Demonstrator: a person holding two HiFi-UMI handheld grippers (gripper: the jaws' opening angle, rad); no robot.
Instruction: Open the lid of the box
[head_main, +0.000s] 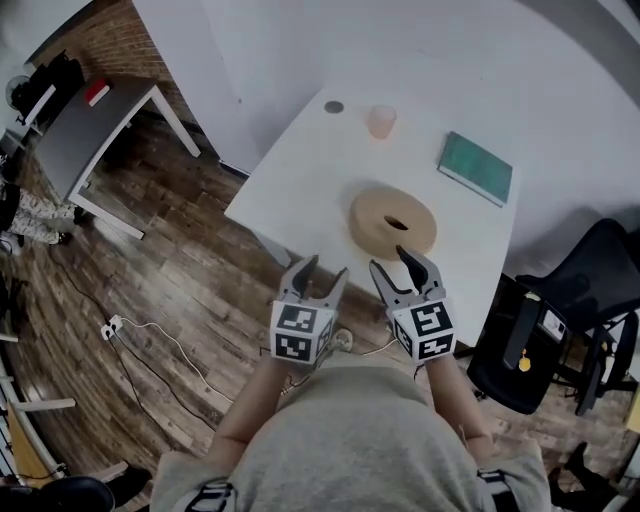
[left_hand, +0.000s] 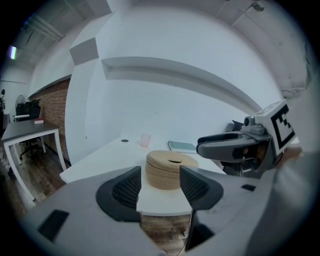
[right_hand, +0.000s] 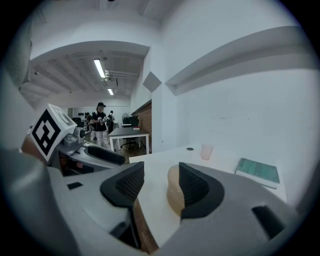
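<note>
Approach step. Round tan woven box (head_main: 392, 225), lid (head_main: 385, 205) on, sits near the front edge of the white table (head_main: 300, 170). Left gripper (head_main: 322, 270) and right gripper (head_main: 393, 263) are both spread, empty, short of it. Next, probably: reach in, steady the box, pinch the lid, lift.

The left forearm (head_main: 248, 400) and right forearm (head_main: 452, 395) reach forward from the torso, side by side and close together. The left tongs (head_main: 325, 268) and right tongs (head_main: 392, 260) point ahead and slightly downward. Each pair's jaws stand apart, with nothing pressed between the pads. The right pair seems a touch further forward, though the steep angle leaves that uncertain.
</note>
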